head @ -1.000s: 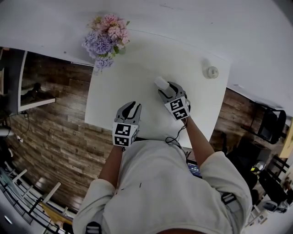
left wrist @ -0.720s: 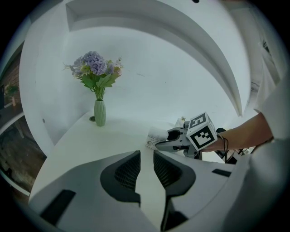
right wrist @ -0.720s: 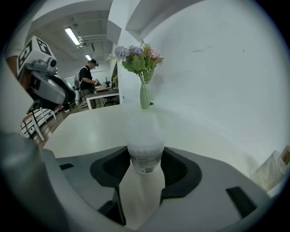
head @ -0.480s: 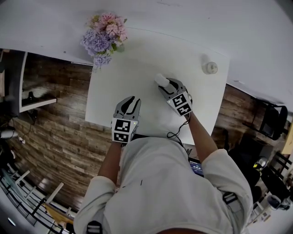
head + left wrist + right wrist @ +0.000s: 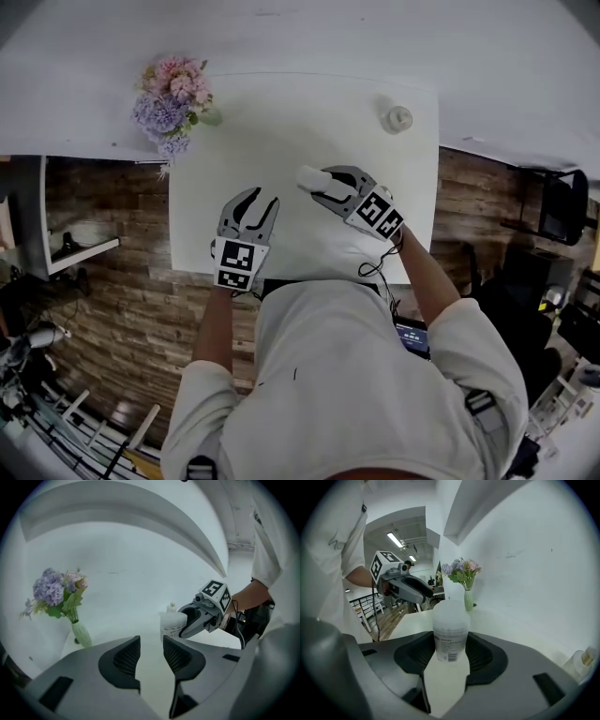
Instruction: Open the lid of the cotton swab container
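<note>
frosted cotton swab container (image 5: 450, 627), barcode label, right gripper (image 5: 449, 655) just closed on it, left gripper (image 5: 151, 656) opening, empty

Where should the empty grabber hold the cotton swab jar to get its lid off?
Probably the lid, the round top of the cotton swab container, gripped from above across opposite sides. The right gripper, jaws just closed, clamps the lower body roughly upright, leaving the top free. The left gripper, jaws just opened, holds nothing.
</note>
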A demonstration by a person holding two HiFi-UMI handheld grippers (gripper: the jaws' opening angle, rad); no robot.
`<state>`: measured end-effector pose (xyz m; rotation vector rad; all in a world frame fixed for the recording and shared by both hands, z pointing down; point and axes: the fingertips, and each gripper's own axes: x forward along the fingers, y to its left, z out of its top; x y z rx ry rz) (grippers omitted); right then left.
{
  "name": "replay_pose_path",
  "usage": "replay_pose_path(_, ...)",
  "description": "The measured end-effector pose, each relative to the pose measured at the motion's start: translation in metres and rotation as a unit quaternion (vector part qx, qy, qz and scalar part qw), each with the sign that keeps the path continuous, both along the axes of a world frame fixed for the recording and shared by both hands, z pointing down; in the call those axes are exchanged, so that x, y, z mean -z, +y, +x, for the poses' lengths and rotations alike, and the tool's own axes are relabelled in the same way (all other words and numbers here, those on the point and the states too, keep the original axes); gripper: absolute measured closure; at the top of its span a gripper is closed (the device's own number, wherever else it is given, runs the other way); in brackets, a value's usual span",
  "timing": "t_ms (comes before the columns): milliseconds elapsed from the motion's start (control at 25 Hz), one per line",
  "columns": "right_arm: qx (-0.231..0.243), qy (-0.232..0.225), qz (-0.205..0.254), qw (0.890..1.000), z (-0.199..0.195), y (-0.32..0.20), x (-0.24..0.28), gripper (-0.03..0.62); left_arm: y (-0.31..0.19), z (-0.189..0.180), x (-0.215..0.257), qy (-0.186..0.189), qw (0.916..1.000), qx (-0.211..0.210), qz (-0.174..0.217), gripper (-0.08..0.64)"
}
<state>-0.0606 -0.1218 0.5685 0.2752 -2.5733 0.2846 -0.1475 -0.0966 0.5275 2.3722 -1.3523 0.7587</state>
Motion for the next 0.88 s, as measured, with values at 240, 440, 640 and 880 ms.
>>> replay_pose_path(240,0.062,-0.023,-0.049,0.997,0.014,0.027,0.021,0.393,0.003,0.049,0.023,0.064,0.9906,-0.120,-0.008,0.374)
replay_pose_path(440,0.104,-0.027,-0.055,0.993,0.027,0.043,0.032,0.394,0.009,0.072,0.032,0.076,0.9789,-0.189,-0.020,0.351)
replay_pose_path(640,0.134,-0.033,-0.052,0.989,0.033,0.056,0.051,0.394,0.019,0.095,0.040,0.081,0.9641,-0.251,-0.027,0.337)
replay_pose_path(880,0.152,-0.021,-0.038,0.987,0.036,0.063,0.055,0.394,0.027,0.116,0.041,0.095,0.9540,-0.282,-0.032,0.325)
